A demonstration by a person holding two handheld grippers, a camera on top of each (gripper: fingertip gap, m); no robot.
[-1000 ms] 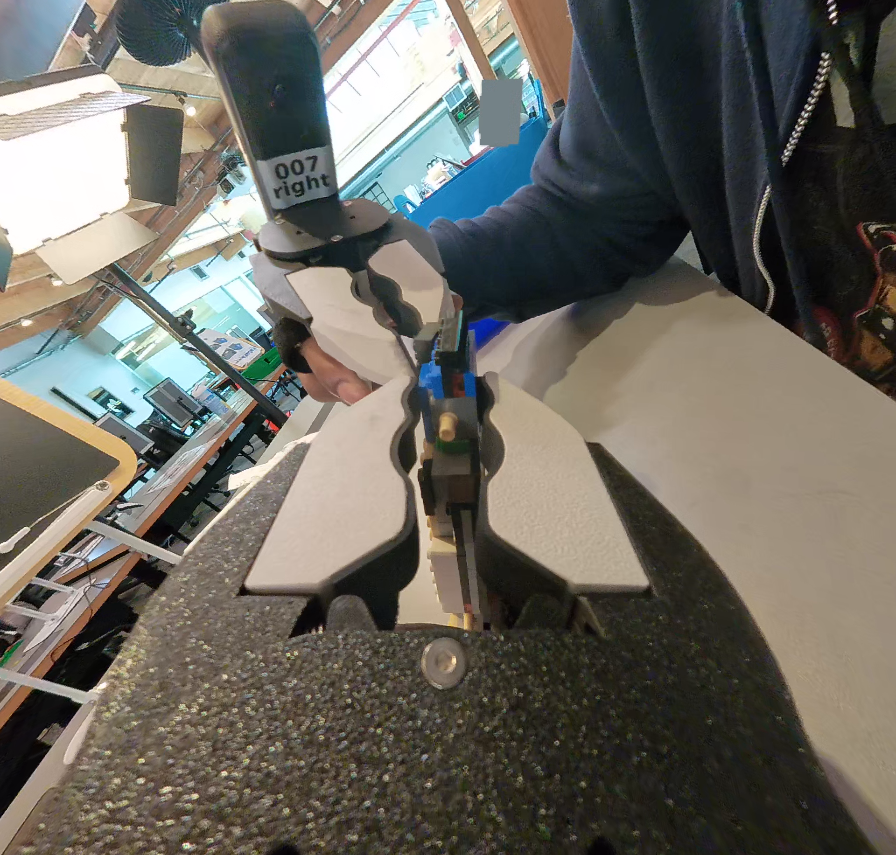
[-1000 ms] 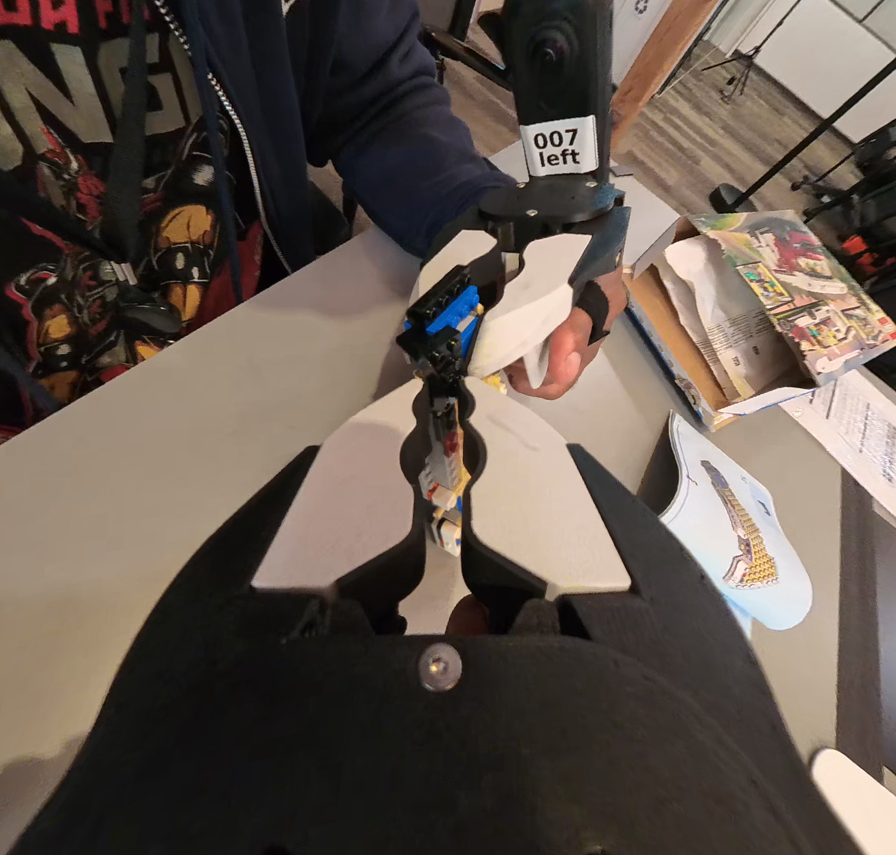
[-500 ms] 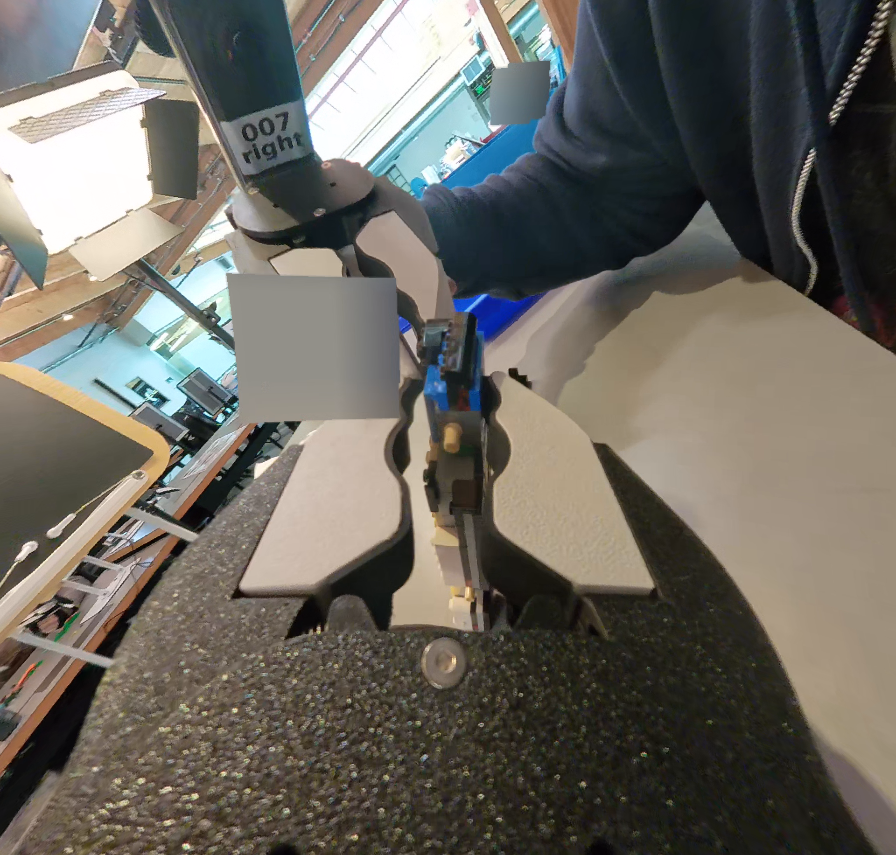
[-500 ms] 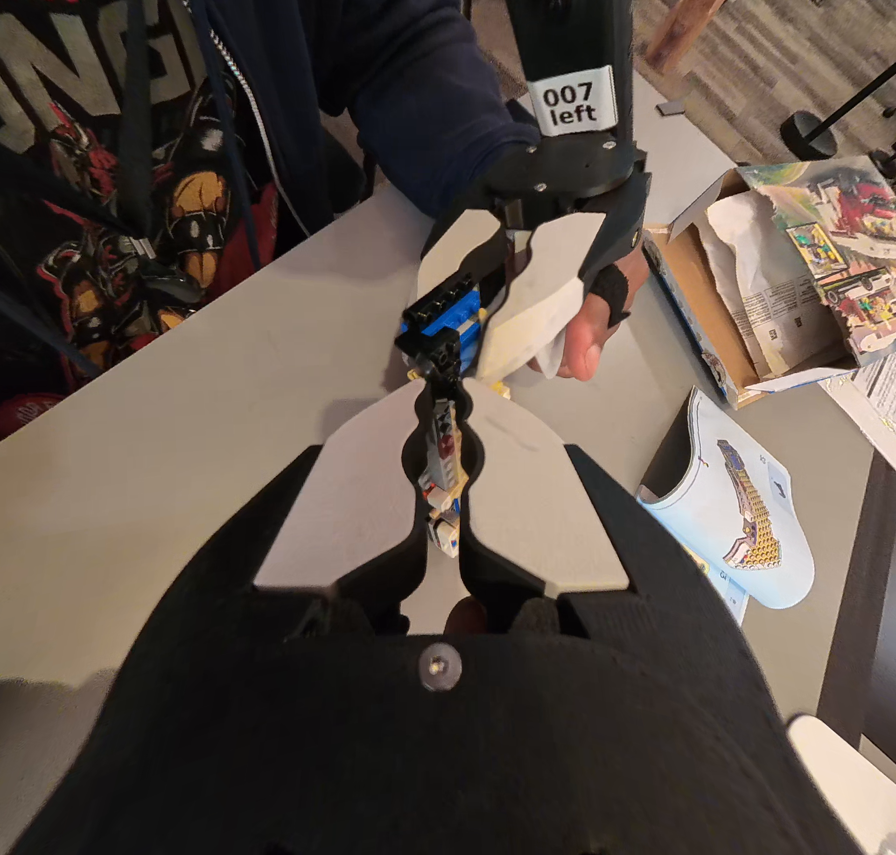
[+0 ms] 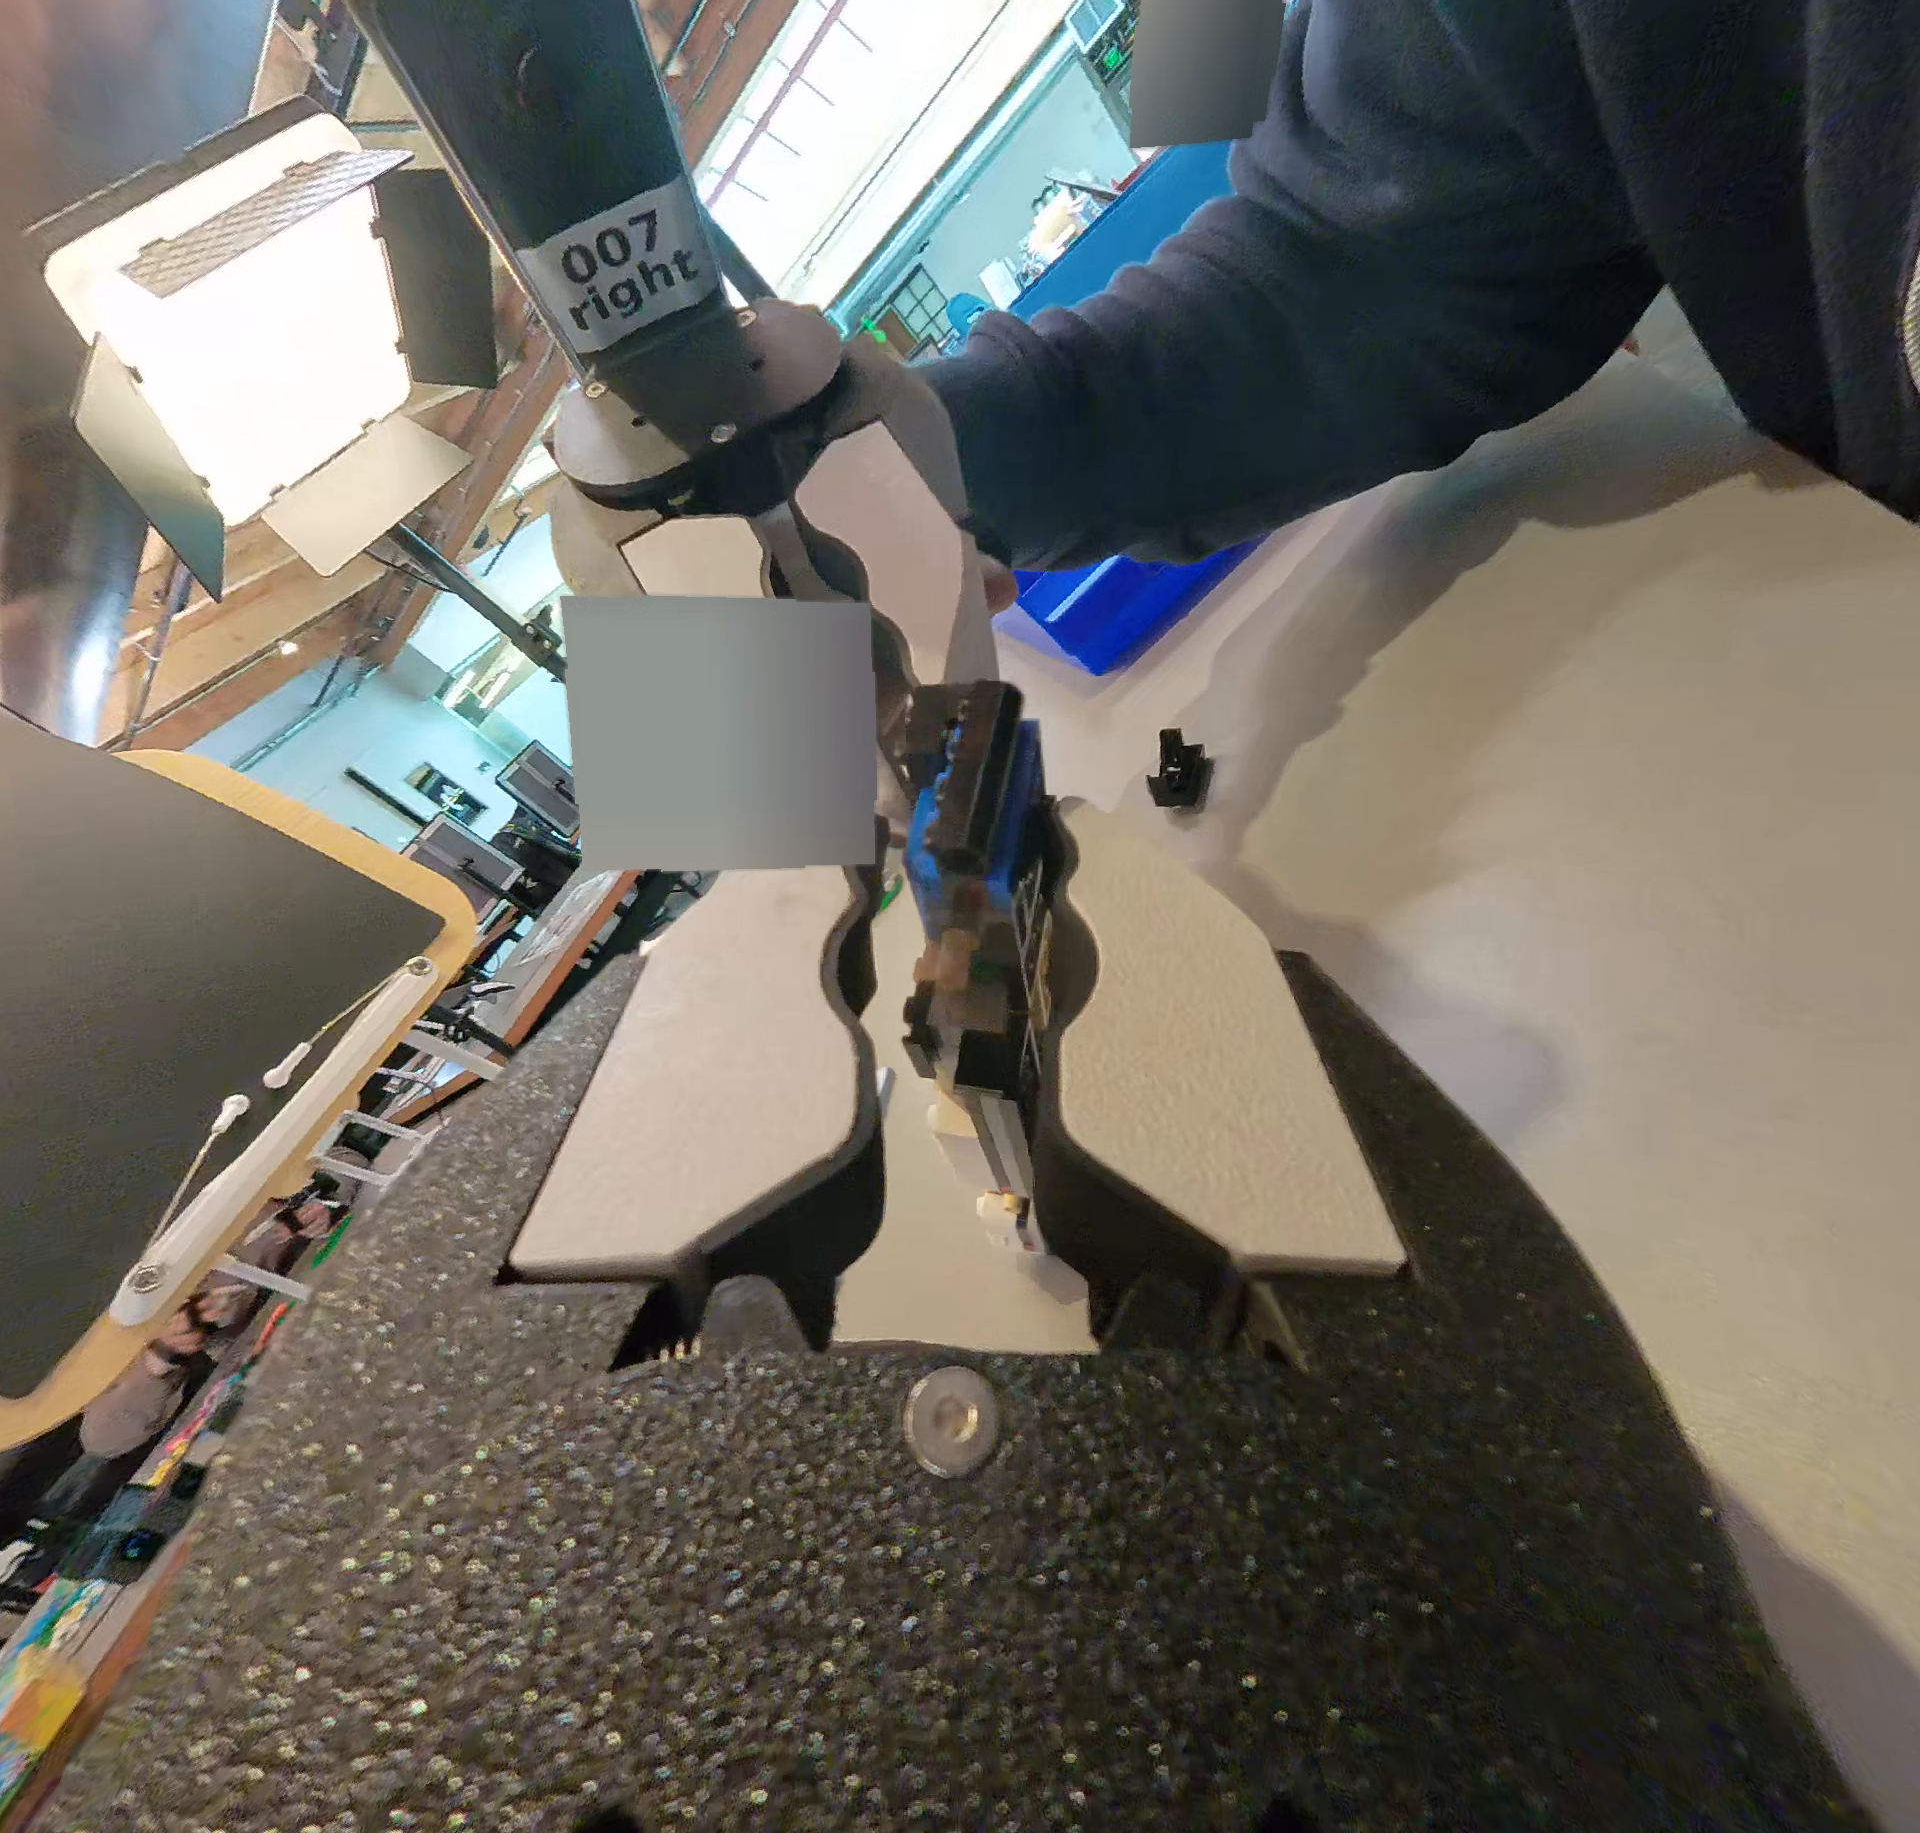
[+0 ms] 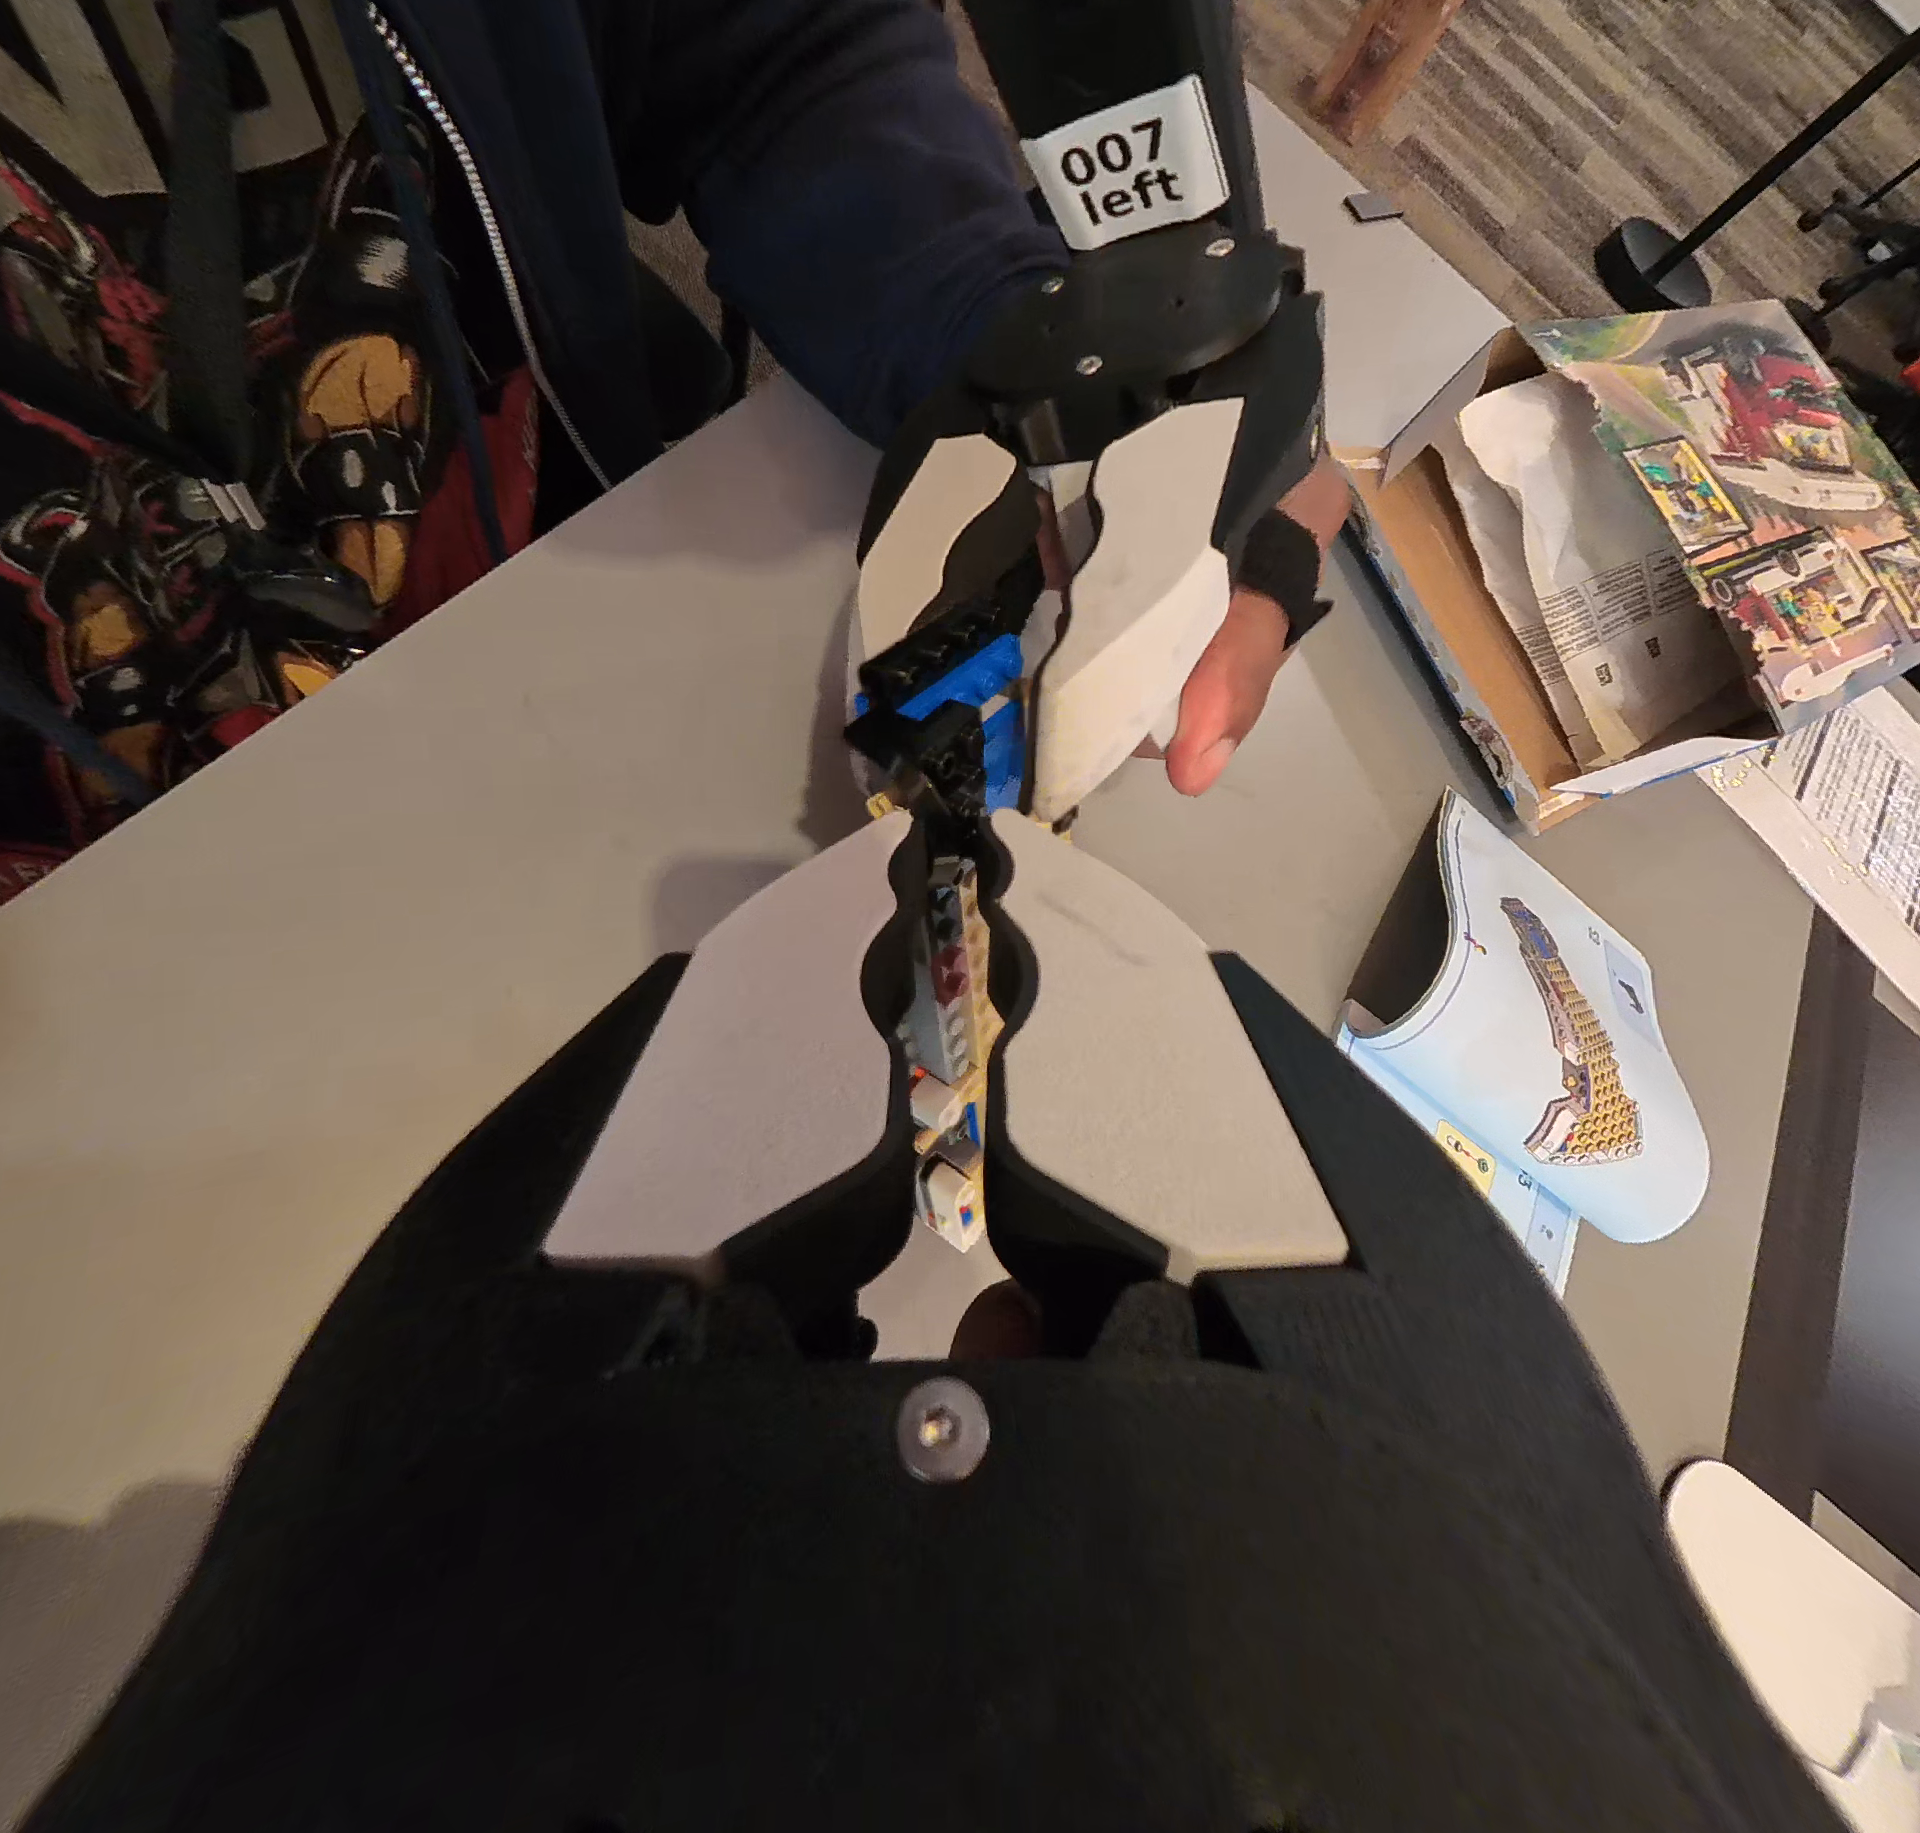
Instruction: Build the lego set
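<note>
Since a moment ago, the left tongs have opened wider around the brick model. One pad touches the model, and a gap shows at the other pad. The right tongs are squeezed tight on the thin end of the same model and hold it up over the table. A small black piece lies on the table just past the left tongs' tips. An open box and a booklet lie off to the right tongs' right side. With only one thin end squeezed, the long model could tip, snap apart or drop bricks.
</note>
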